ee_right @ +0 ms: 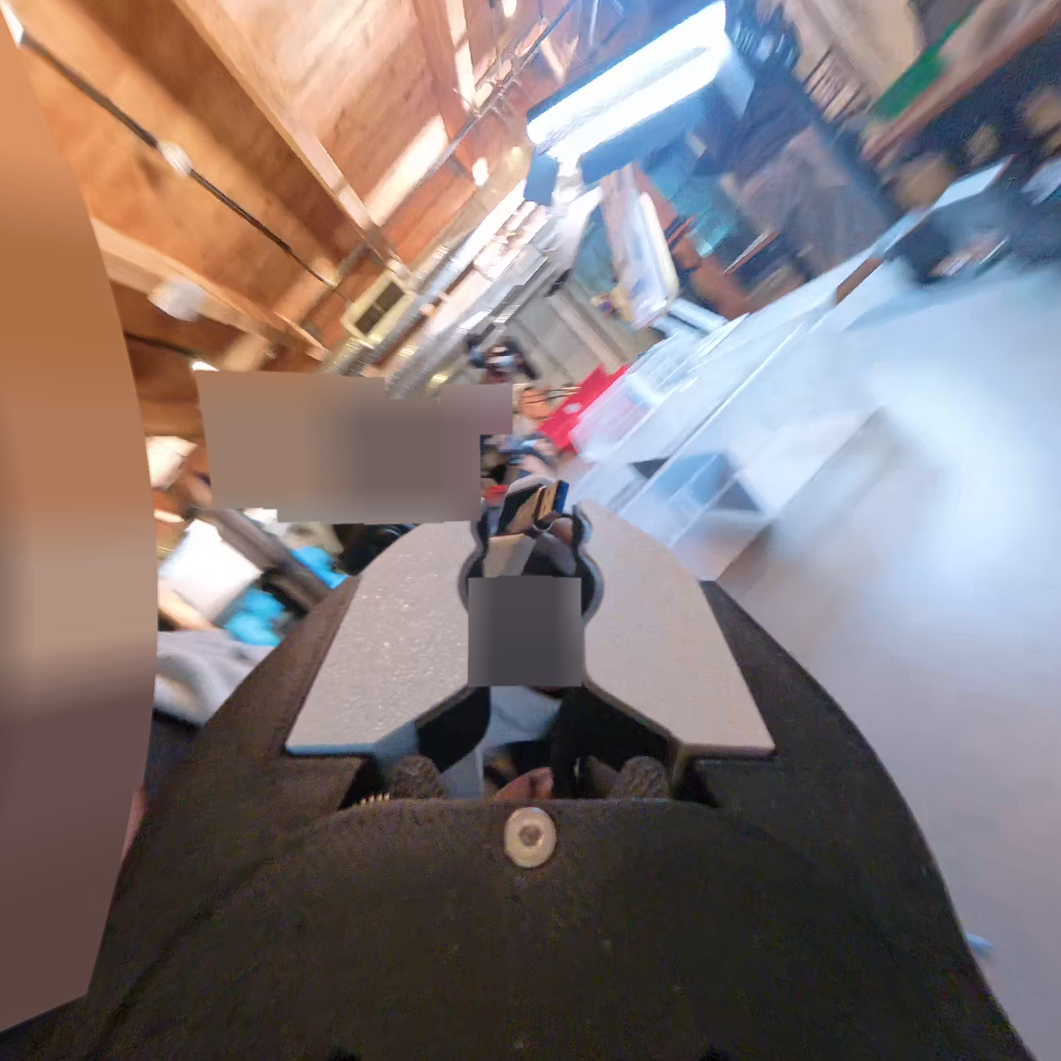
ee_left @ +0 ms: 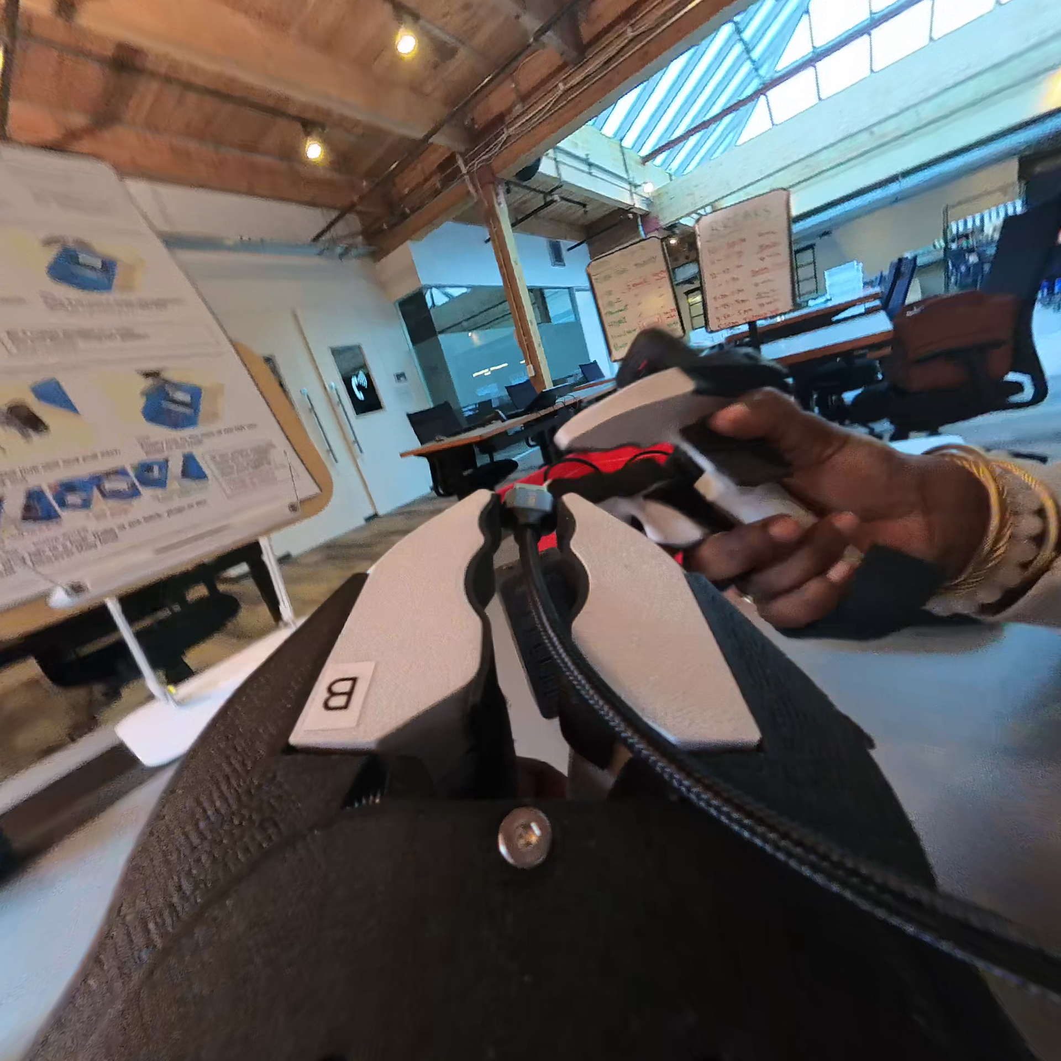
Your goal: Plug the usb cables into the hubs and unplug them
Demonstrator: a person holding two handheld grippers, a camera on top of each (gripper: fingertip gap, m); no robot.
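My left gripper [ee_left: 527, 502] is shut on the grey plug [ee_left: 528, 498] of a black braided USB cable [ee_left: 631, 723], which runs back between the fingers and off to the lower right. Just beyond its tips a hand [ee_left: 832, 505] holds the right gripper, with one white finger [ee_left: 631, 407] showing. In the blurred, tilted right wrist view, my right gripper [ee_right: 531, 517] is shut on a small grey USB piece [ee_right: 505, 554] with a dark, blue-tipped end [ee_right: 548, 496]. I cannot tell if it is a hub or a plug. A mosaic patch hides its lower part.
A grey table [ee_left: 930, 717] lies below both grippers. A red object with thin black cables [ee_left: 608, 459] sits behind the left tips. An instruction board on a white stand [ee_left: 115, 373] is at the left. Whiteboards [ee_left: 746, 258], desks and office chairs [ee_left: 953, 356] stand farther back.
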